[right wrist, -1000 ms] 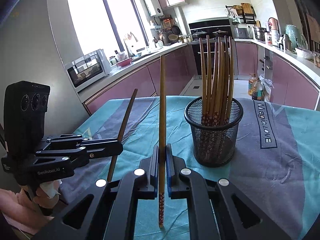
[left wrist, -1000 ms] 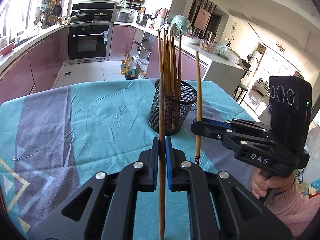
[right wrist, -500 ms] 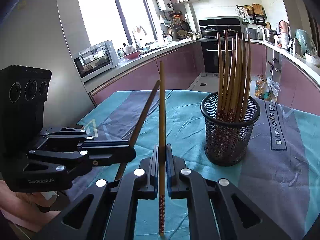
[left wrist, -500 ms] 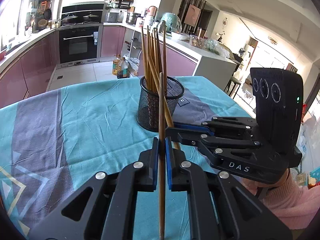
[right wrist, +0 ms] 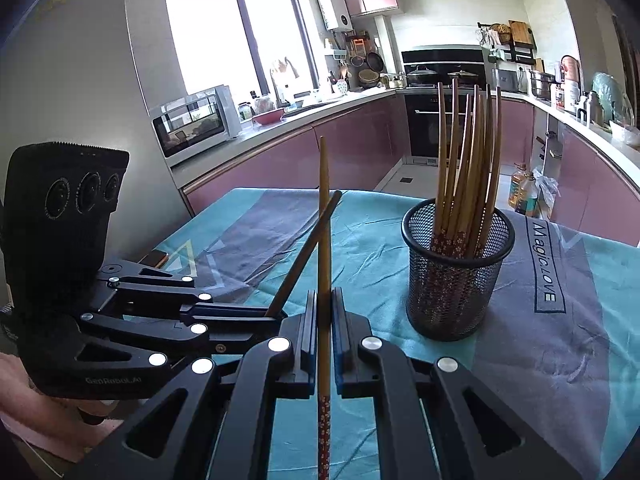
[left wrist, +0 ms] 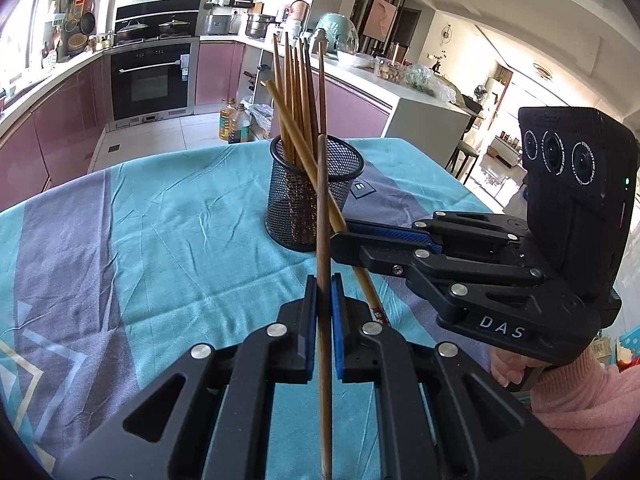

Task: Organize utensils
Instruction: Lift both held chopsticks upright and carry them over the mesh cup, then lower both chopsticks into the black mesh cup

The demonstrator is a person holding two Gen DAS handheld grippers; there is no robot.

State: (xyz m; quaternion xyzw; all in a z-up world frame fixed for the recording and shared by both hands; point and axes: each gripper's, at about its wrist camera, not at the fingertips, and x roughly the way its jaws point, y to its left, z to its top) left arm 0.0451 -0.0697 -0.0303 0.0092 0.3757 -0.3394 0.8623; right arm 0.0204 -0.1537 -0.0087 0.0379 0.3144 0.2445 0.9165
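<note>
Nearest, the left gripper (left wrist: 323,312) is seen with its blue-padded fingers (left wrist: 309,312) closed narrowly on a dark brown chopstick (left wrist: 322,208), which is held upright. Just to its right, the right gripper (left wrist: 340,240) is clamped on a lighter chopstick (right wrist: 324,240), whose patterned red end (right wrist: 323,432) hangs below the fingers (right wrist: 340,332); from the left wrist view this stick is seen leaning toward the holder, its shaft crossing behind the dark one.

Both sticks are judged to be mid-delivery: the step in hand appears to be carrying them to the mesh holder (right wrist: 456,280), with neither yet released. The next move would call for each stick to be lifted above the rim, brought over the opening, and lowered into a gap among the chopsticks already standing there (right wrist: 468,160), one gripper at a time so that the two tools are not knocked together.

Farther off, the holder is found standing on the counter (left wrist: 160,240), right of centre in the right wrist view. It is a black cylinder of fine wire mesh with a rolled rim, see-through enough for the red patterned ends inside to be made out. The sticks are slim, smooth, tapered wood or bamboo. The counter is covered by a creased teal and grey cloth (right wrist: 560,340) with printed lettering.
</note>
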